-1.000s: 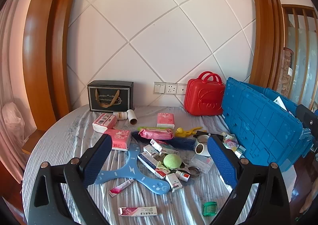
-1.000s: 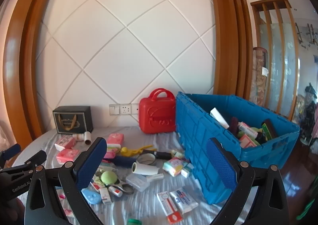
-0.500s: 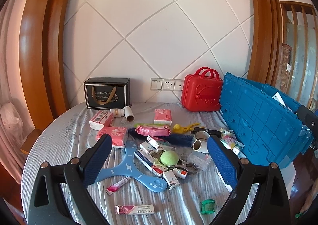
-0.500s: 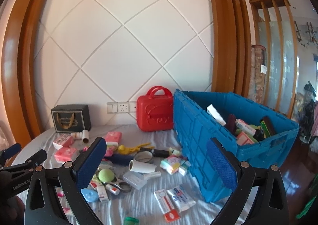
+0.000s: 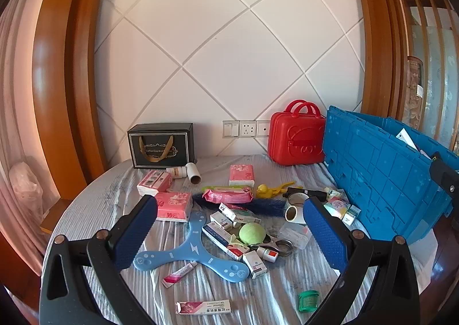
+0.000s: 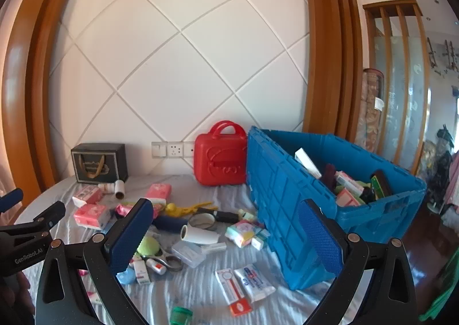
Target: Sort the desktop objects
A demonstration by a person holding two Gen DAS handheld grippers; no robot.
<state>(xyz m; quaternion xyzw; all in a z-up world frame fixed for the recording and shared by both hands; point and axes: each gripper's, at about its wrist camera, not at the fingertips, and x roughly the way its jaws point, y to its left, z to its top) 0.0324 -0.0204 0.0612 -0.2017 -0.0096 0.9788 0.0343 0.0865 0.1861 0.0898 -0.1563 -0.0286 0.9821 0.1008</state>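
Observation:
My left gripper (image 5: 229, 236) is open and empty, held above a cluttered table. Below it lie a blue boomerang (image 5: 192, 250), a green tennis ball (image 5: 252, 233), scissors (image 5: 272, 246) and several small medicine boxes. My right gripper (image 6: 226, 236) is open and empty above a white roll (image 6: 199, 234), a clear plastic case (image 6: 189, 253) and two flat medicine boxes (image 6: 243, 286). The blue crate (image 6: 287, 196) at the right holds several sorted items; it also shows in the left wrist view (image 5: 381, 173).
A red case (image 5: 297, 135) and a black gift box (image 5: 160, 145) stand against the back wall. Pink tissue packs (image 5: 173, 206), a yellow toy (image 5: 272, 188) and a green jar (image 5: 308, 300) lie on the grey cloth. The left gripper's arm (image 6: 25, 236) shows at the left of the right wrist view.
Both grippers have drawn back and up a little, so the table objects sit lower and smaller in view. Nothing on the table has moved.

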